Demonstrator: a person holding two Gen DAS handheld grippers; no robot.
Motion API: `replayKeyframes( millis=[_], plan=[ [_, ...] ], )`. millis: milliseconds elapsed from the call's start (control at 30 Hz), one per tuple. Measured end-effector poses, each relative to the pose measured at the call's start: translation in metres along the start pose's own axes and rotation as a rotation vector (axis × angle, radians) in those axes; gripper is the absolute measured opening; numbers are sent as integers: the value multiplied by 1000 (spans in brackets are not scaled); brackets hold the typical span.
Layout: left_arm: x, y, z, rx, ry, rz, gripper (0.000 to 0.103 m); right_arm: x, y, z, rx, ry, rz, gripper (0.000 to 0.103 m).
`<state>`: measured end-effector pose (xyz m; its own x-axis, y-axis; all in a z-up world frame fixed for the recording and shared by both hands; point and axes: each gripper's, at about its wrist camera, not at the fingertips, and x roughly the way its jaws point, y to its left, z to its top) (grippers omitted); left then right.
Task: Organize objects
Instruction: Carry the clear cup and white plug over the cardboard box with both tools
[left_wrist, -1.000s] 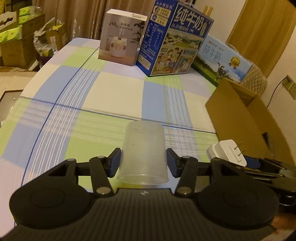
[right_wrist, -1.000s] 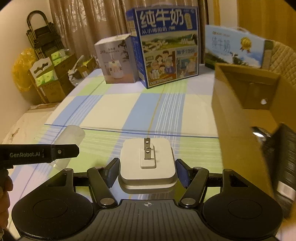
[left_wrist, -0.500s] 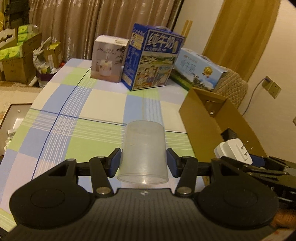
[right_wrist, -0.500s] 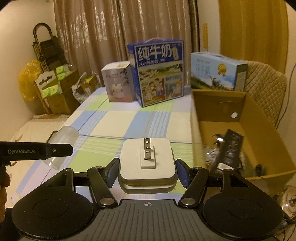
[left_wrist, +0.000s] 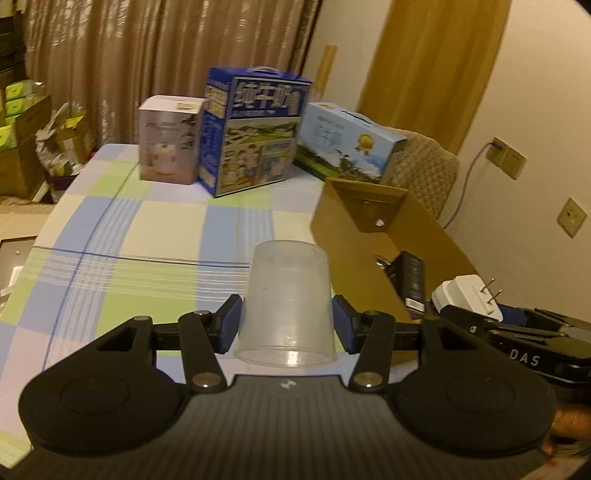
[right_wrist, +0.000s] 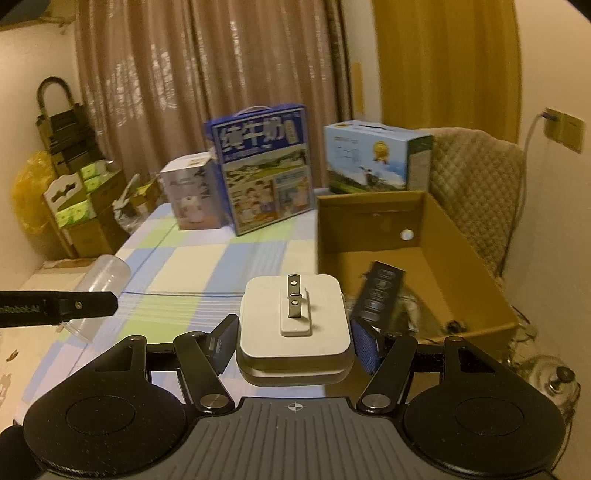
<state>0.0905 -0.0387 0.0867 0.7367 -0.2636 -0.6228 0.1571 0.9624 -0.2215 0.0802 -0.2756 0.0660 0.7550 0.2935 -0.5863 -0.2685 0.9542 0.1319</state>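
Just beside the checked blue, green and white tablecloth (right_wrist: 207, 266), at the table's right edge, stands an open brown cardboard box (right_wrist: 458, 258). Inside it a flat black rectangular package (right_wrist: 380, 291) leans tilted against the near wall, with some small dark and pale items on the floor beside it that are too blurred to name.

Held above the near part of the table, a translucent plastic cup (left_wrist: 286, 306) sits mouth toward the camera between the blue-padded fingers of the left gripper (left_wrist: 287, 325); both pads press its sides, so the jaws are clamped about halfway in on the cup. In the right wrist view the same cup (right_wrist: 99, 284) shows at far left, tilted in the air over the cloth.

The right gripper (right_wrist: 293, 338) grasps a white square plug adapter with two metal prongs (right_wrist: 293, 317), its jaws closed against the adapter's two sides, prongs pointing forward. The adapter hangs near the box's near left corner, not yet inside it.

At the far end of the table stand a white humidifier carton (left_wrist: 170, 142), a tall blue milk carton (left_wrist: 255, 133) and a pale blue gift carton (left_wrist: 347, 142).
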Motion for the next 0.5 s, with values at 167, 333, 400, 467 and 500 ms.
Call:
replayKeyframes(
  millis=[167, 333, 400, 467, 500],
  plan=[
    [11, -24, 5, 27, 10, -38, 47, -6, -26, -2, 36, -4, -39, 62],
    [22, -49, 11, 59, 15, -66, 47, -12, -50, 0, 65, -16, -75, 62],
    [28, -58, 14, 70, 19, -74, 47, -14, -60, 2, 74, -22, -87, 62],
    [34, -65, 17, 81, 23, -83, 47, -15, -70, 4, 84, -26, -97, 62],
    [37, -69, 19, 84, 24, -86, 47, -16, -73, 5, 86, -27, -102, 62]
  ],
)
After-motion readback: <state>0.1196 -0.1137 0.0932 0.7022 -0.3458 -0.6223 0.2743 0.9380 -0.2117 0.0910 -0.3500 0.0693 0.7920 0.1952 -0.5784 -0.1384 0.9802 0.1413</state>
